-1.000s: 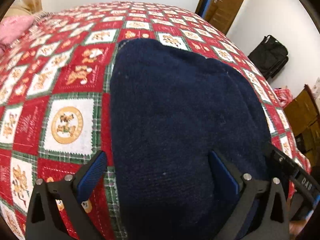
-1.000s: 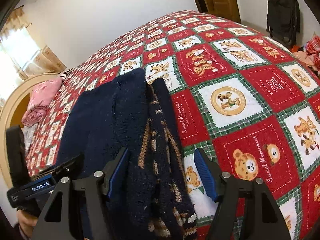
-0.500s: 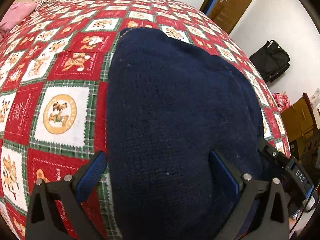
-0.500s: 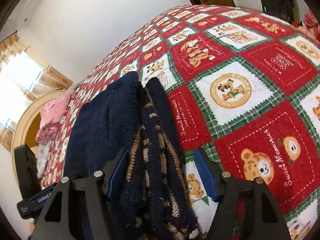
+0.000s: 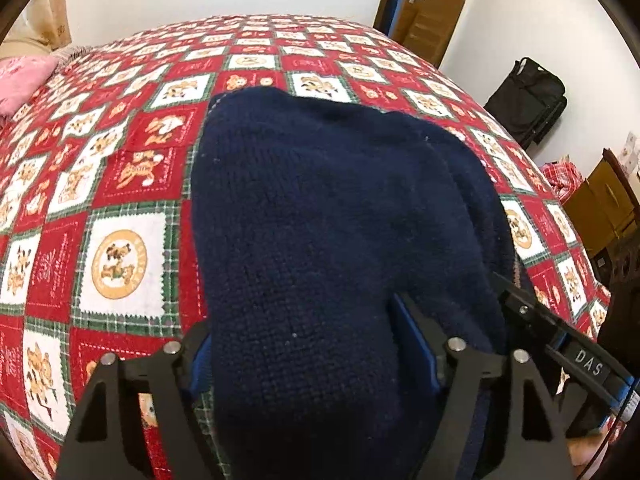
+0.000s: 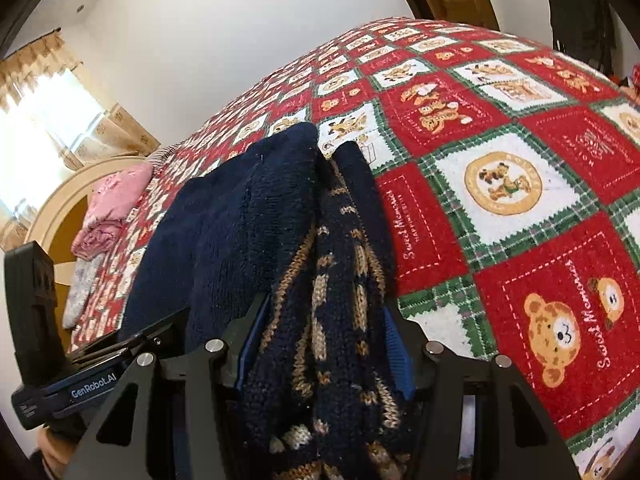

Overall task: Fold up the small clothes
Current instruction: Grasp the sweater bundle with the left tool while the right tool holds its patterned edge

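A navy knitted sweater [image 5: 328, 220] lies folded lengthwise on the red checked bedspread [image 5: 120, 184]. In the right wrist view its navy back [image 6: 224, 232] and a tan-patterned folded edge [image 6: 332, 300] show. My left gripper [image 5: 304, 356] is shut on the near left part of the sweater, with the cloth bunched between its blue pads. My right gripper [image 6: 324, 340] is shut on the patterned near right edge. Each gripper shows in the other's view: the right one in the left wrist view [image 5: 560, 344], the left one in the right wrist view [image 6: 80, 376].
Folded pink clothes [image 6: 112, 208] lie near the headboard [image 6: 60, 208]. A black bag [image 5: 528, 100] stands by the wall next to a wooden door [image 5: 428, 8]. Wooden furniture [image 5: 604, 208] stands to the right of the bed.
Both grippers have closed from wide open onto the near edge of the sweater. The cloth is now bunched between the pads and lifted slightly.
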Tool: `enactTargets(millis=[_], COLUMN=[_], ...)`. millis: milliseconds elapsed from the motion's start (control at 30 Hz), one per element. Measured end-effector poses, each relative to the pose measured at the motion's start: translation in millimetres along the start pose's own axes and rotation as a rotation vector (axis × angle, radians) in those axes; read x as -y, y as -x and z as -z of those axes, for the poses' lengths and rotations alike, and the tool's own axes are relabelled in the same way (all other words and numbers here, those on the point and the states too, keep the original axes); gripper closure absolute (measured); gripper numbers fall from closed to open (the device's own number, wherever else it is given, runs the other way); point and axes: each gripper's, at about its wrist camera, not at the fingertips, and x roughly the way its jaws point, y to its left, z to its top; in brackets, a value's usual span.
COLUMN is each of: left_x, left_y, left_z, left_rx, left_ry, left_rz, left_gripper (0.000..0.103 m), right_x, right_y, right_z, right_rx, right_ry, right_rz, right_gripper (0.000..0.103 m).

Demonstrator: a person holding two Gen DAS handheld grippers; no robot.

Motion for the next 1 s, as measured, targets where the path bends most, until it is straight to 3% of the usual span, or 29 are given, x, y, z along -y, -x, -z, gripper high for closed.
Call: enactTargets(millis=[100, 200, 367, 433, 500, 600, 1000], left_x=[-2, -6, -10, -7, -1, 3, 0], left_y=[-2, -5, -9, -6, -1, 6, 38], left_z=[-1, -2, 0, 2, 3, 4, 14], left_rx=[0.000, -0.010, -0.014, 0.003, 0.027, 0.059, 0.098], left_ry=[0.017, 0.045, 0.087, 0.067, 0.030, 0.009, 0.016], left_rz=[0.002, 0.007, 0.038, 0.043, 0.037, 0.023, 0.036], left_gripper=[0.024, 0.018, 0.017, 0.024, 0.040, 0.053, 0.060], right_x=[9, 6, -12, -23, -33, -40, -73], right_y=[-6, -6, -2, 1, 5, 15, 65], right_z=[-5, -4, 1, 5, 8, 12, 33], right_rx=[-0.009, -0.008, 0.027, 0.055, 0.077, 0.117, 0.186], right_ry=[-0.046, -0.013, 0.090, 0.141, 0.171, 0.187, 0.161], right_rz=[-0.037, -0.034, 0.013, 0.061, 0.101, 0.117, 0.064], right_gripper=[0.041, 0.041, 0.057, 0.062, 0.065, 0.068, 0.069])
